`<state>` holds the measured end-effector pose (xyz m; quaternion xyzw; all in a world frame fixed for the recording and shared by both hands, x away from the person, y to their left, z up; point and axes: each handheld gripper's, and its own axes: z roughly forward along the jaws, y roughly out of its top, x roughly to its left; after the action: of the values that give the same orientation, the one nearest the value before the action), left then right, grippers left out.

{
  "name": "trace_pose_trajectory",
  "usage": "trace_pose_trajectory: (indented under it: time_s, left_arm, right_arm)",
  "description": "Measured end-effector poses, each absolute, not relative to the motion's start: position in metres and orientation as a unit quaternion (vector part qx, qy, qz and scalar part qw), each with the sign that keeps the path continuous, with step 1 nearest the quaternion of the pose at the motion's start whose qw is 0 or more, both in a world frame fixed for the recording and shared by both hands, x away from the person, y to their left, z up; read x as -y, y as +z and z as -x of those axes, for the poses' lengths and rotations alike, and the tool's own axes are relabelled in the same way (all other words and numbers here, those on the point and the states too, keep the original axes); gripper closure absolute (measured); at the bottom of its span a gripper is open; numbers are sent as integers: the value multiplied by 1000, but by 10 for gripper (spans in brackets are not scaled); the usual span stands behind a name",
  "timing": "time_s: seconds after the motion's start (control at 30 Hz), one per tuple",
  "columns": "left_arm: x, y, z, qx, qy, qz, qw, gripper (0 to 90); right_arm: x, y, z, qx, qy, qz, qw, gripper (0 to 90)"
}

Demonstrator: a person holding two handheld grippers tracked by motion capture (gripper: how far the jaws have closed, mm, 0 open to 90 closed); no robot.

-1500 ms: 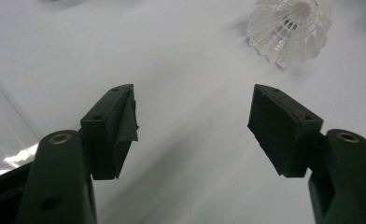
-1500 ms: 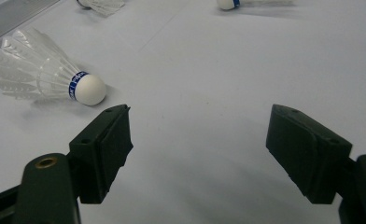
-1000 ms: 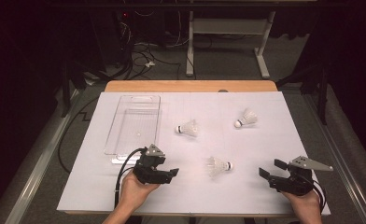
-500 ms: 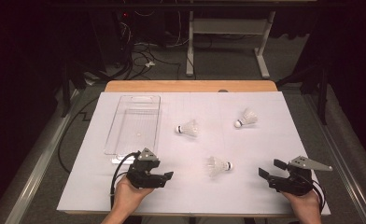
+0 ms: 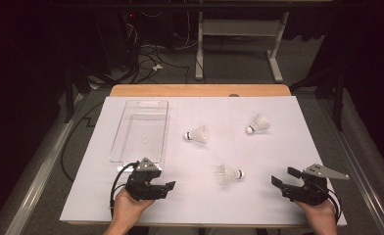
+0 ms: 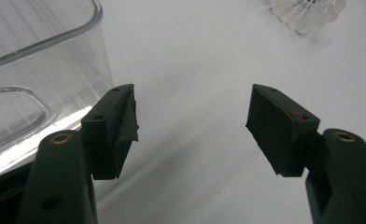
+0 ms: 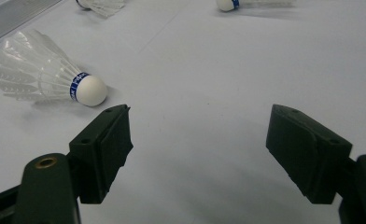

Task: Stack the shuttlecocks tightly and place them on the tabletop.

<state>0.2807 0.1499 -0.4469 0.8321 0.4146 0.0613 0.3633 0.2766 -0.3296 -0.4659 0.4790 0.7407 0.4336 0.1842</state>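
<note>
- Presently the left tool [image 5: 166, 186] hovers with jaws spread wide and empty, just beside the clear tray [image 5: 140, 129].
- Right tool [image 5: 282, 177] likewise gapes, holding nothing.
- Nearest shuttlecock [image 5: 229, 173] lies on the white tabletop [image 5: 200, 205] between both tools, apart from each.

White-covered table [image 5: 278, 205], clear tray [image 5: 140, 128], three shuttlecocks [image 5: 229, 173]

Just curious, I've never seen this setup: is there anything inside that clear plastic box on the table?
The clear box looks empty: the white table cover shows through its bottom. All three shuttlecocks lie outside it. Its near end is partly hidden behind the left gripper.
</note>
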Motion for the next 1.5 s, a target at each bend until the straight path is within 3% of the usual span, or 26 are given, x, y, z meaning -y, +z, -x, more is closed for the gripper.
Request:
trace_pose_trajectory:
  time_s: [1.5]
  left_arm:
    - [-194,-445,-266,-449,97,-808,368,342]
  right_arm:
    - [329,-466,-277,-741,432,-480,185,224]
